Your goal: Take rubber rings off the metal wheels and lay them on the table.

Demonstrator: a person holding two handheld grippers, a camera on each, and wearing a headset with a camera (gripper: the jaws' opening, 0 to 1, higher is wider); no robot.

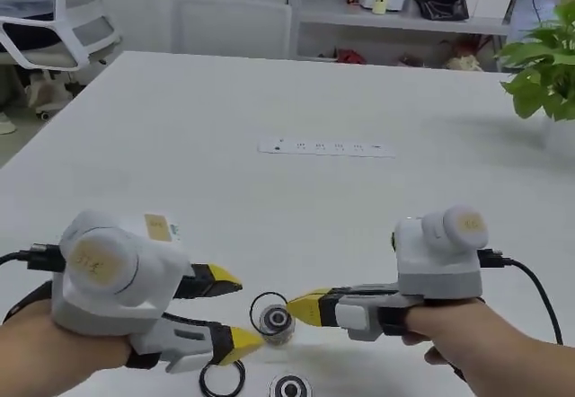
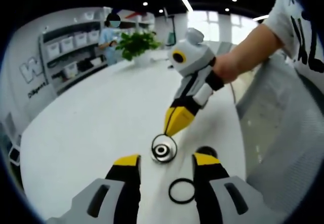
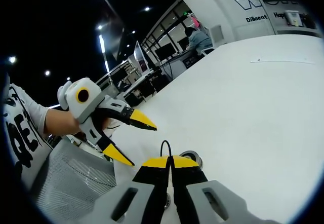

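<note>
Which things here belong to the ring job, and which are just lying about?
Job: metal wheel, its rubber ring pinched by the right gripper, loose ring, second wheel, open left gripper.
Lying about: power strip, potted plant, office chair.

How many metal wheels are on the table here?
2. One wheel sits at the left gripper tips, where the right gripper pinches its rubber ring; the second wheel lies at the head view's bottom edge. Hands may hide others.
</note>
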